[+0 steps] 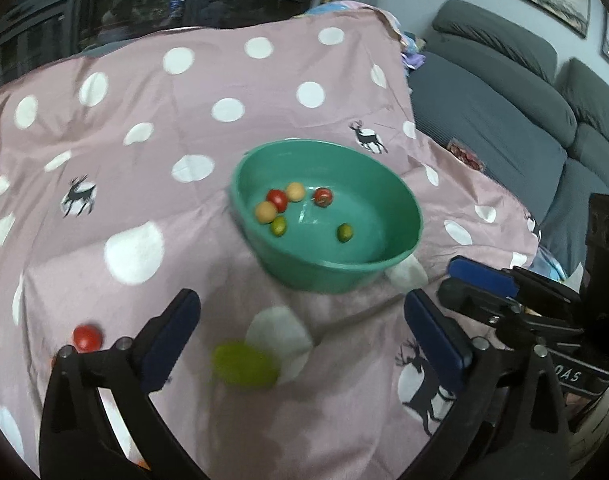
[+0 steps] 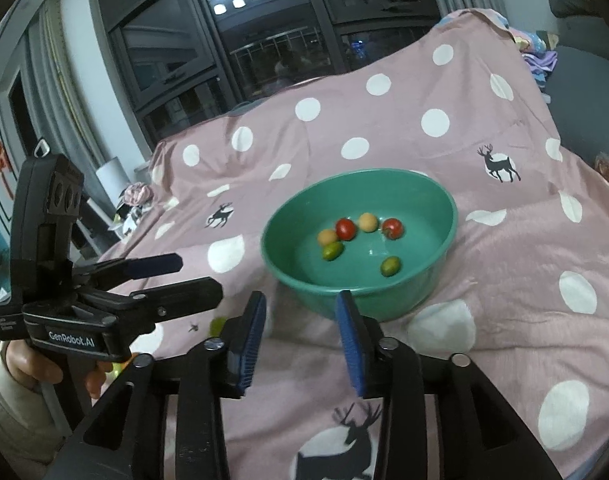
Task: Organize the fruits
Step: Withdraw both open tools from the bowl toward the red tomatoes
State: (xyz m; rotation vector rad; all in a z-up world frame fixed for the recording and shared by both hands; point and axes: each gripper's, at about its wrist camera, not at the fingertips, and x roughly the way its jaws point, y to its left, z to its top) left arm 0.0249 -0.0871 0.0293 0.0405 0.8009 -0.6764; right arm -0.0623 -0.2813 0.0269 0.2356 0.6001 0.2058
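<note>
left wrist: left tool [image 1: 300, 328] spread wide over green fruit [image 1: 244, 365]; right tool [image 2: 300, 340] released, empty.

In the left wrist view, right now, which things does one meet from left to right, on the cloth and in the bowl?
Red tomato on the cloth → loose green fruit → green bowl → right gripper.

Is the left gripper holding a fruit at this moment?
No: in the left wrist view the left gripper is open and empty, with a blurred green fruit on the cloth between its fingers.
</note>
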